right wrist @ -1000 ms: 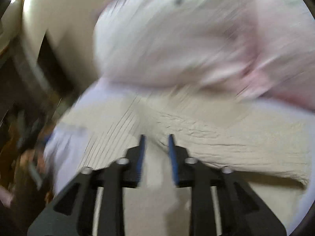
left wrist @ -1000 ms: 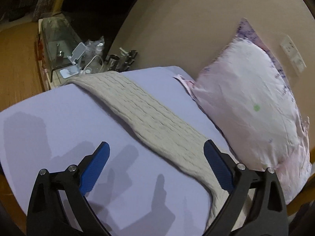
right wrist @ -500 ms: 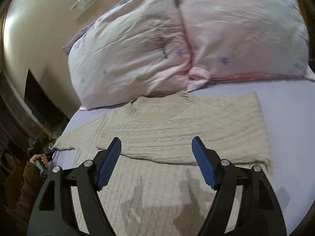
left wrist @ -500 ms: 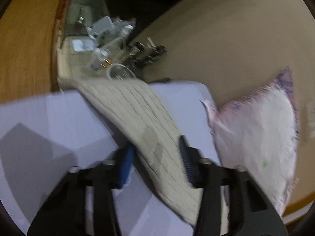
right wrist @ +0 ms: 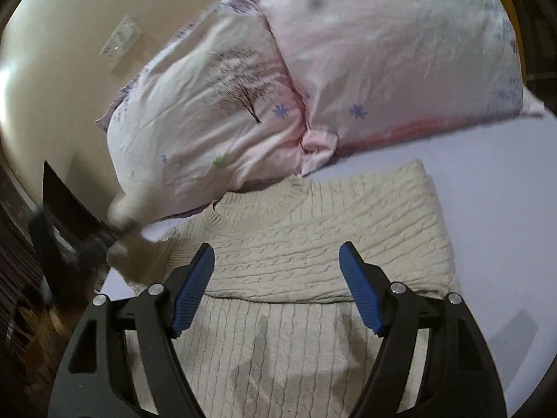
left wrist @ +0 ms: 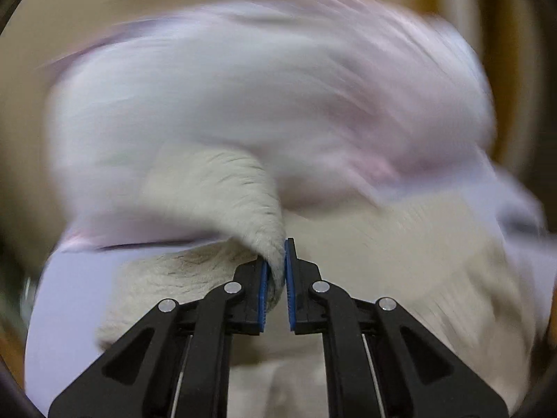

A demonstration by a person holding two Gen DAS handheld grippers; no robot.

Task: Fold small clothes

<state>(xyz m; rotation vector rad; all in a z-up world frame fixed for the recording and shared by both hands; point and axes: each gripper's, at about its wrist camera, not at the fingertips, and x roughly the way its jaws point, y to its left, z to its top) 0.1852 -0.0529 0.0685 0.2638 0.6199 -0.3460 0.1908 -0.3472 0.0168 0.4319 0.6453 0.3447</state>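
Left wrist view badly motion-blurred; pink floral pillows (left wrist: 278,104) only smear, bed edges unreadable. My left hand-held gripper (left wrist: 276,278) pinched tight on sleeve end of cream cable-knit sweater (left wrist: 222,188), sleeve raised, arching left. My right hand-held gripper (right wrist: 278,289) spread wide, gripping nothing, over sweater (right wrist: 313,230) lying on lavender bed sheet (right wrist: 487,191), right side folded in. Pillows (right wrist: 243,104) far, touching collar. Wall socket (right wrist: 120,41) far left. Blurred sleeve bundle near left, details indistinct.

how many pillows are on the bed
2. One pillow with a tree print leans on the wall at the left; the other pillow lies to its right, both behind the cream sweater. More could sit outside the frame.
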